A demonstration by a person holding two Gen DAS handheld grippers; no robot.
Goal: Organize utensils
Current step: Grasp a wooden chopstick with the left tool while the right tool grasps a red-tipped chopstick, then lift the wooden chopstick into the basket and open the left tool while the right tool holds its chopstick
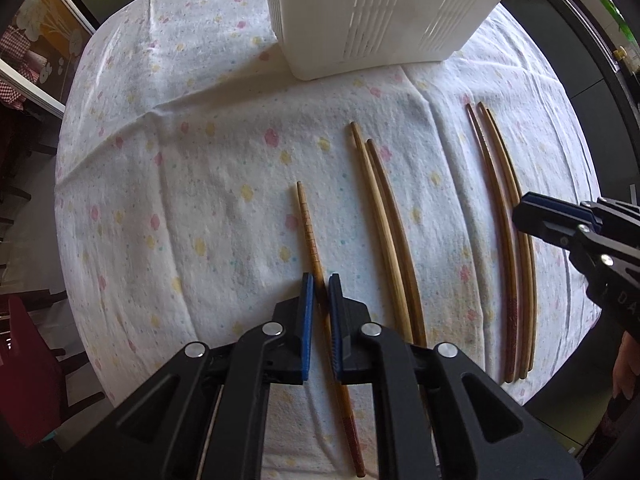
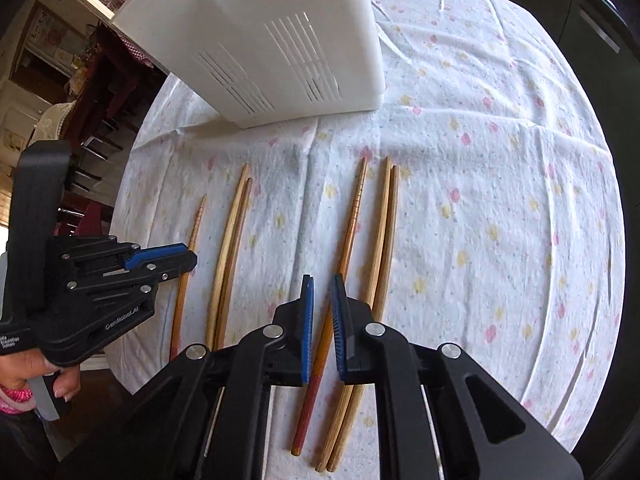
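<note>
Chopsticks laid lengthwise on the cloth-covered worktop (image 1: 168, 168): single ridged chopstick (image 1: 310, 236), pale pair (image 1: 384, 216), then a red-handled chopstick (image 2: 352, 224) touching another pair (image 2: 386, 224). Likely light, stiff, smooth, prone to rolling; best pinched mid-shaft or toward the thicker handle. Left gripper (image 1: 319, 280) narrowly parted, straddling the single stick, not clamped. Right gripper (image 2: 322, 280) likewise slightly open over the red-handled stick, holding nothing. White slotted bin (image 1: 376, 16) standing beyond the tips.

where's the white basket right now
The white basket stands at the far end of the tablecloth, beyond the tips of the chopsticks, top center in the left wrist view.
</note>
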